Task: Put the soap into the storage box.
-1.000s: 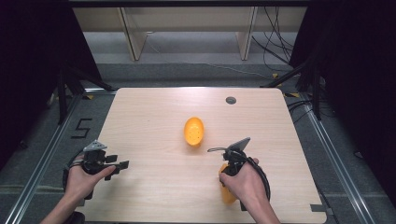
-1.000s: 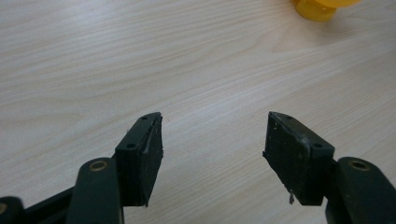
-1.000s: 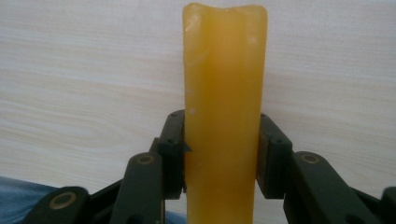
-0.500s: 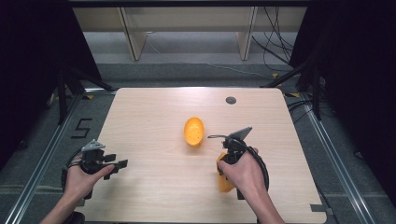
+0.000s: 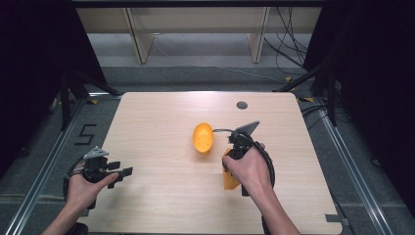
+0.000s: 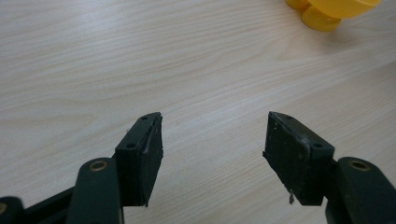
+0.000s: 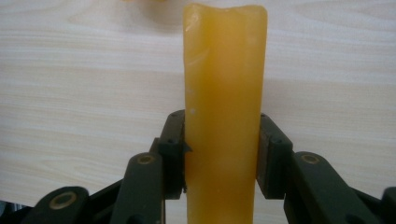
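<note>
Gripping the yellow block (image 7: 225, 116) w/ right gripper (image 7: 223, 144) near the bowl (image 5: 203, 138) on the surface (image 5: 161, 117), placing is pending; left gripper (image 6: 215, 154) is idling, jaws apart.

A pale wooden table (image 5: 161, 112) with rounded corners stands on a grey floor (image 5: 195, 73). A small round dark hole (image 5: 242, 105) sits near its far right corner. Beyond the far edge stands a light wooden shelf unit (image 5: 195, 22). Black curtains (image 5: 29, 58) hang at both sides. Black cables (image 5: 288, 44) trail across the floor at the right. A figure 5 (image 5: 84, 134) is marked on the floor beside the left edge, next to a metal rail (image 5: 46, 166).
</note>
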Demonstrator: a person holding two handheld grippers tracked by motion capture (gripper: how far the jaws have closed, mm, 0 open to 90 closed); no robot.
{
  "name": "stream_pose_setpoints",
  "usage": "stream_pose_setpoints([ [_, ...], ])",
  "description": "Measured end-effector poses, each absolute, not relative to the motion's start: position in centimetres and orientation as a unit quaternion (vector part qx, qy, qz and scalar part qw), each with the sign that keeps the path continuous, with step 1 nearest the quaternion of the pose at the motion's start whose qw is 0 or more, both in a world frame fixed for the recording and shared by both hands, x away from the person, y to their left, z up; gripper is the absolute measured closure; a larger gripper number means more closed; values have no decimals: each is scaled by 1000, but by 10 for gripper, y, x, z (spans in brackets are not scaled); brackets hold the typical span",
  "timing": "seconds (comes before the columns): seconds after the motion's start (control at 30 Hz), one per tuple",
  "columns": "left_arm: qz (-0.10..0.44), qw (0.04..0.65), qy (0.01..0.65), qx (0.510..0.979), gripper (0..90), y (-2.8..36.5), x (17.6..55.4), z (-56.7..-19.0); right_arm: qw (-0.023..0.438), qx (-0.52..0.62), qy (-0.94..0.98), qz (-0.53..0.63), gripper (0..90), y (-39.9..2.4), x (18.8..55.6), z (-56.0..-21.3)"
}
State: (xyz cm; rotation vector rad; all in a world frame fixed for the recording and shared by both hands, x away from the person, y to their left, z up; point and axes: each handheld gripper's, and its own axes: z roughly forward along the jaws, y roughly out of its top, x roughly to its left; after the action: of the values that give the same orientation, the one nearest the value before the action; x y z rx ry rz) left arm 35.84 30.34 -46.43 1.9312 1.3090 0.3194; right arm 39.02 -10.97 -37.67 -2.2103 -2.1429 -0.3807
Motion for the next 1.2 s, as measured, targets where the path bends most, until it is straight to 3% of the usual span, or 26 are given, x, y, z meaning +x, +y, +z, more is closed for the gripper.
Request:
stream_pose_setpoints([
  [0.8, 127, 386, 515, 755, 364, 305, 358, -464, 6, -705, -698, -128, 618, -96, 419, -364],
  [0.87, 127, 386, 515, 755, 364, 305, 358, -464, -11, -690, -711, -134, 618, -96, 421, -364],
  [1.2, 131, 385, 516, 754, 364, 306, 358, -464, 4, -701, -701, -129, 618, -90, 428, -358],
])
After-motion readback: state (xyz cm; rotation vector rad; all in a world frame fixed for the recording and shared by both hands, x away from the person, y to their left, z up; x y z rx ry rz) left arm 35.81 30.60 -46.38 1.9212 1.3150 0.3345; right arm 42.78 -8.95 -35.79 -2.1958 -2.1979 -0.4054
